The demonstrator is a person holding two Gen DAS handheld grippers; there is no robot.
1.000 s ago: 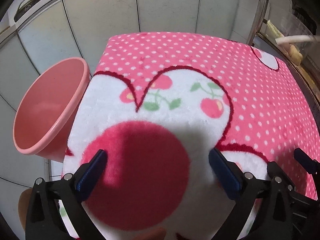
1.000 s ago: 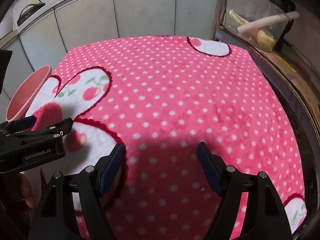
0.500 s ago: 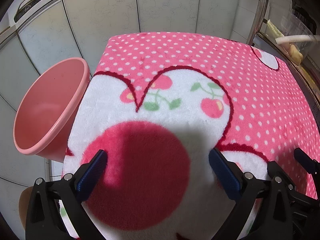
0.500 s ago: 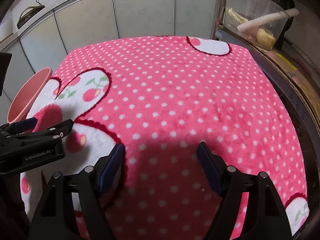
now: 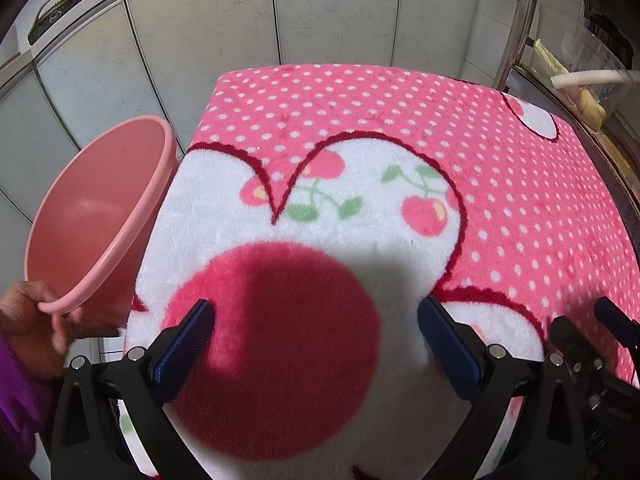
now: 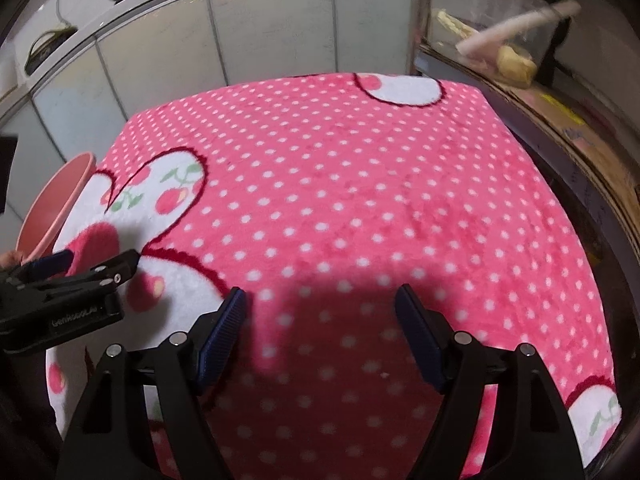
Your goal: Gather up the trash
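Left wrist view: the left claw (image 5: 316,334) hangs wide apart with nothing between its blue pads (image 5: 188,340), above a fluffy pink blanket (image 5: 360,128) with white dots, hearts and cherries that covers the tabletop. A pink bucket (image 5: 96,216) stands tilted just beside the blanket's left edge, and a bare hand (image 5: 28,316) grips its rim at the lower left. The part of the bucket's inside that shows holds no visible trash. White tiled wall panels (image 5: 192,28) rise behind.

Right wrist view: the right claw (image 6: 320,334) is likewise spread wide and holds nothing, over the dotted blanket (image 6: 360,184). The left claw (image 6: 98,262) reaches in from the left, near the bucket (image 6: 56,204) at the blanket's edge. A clear container (image 6: 500,48) sits on a ledge at the upper right.
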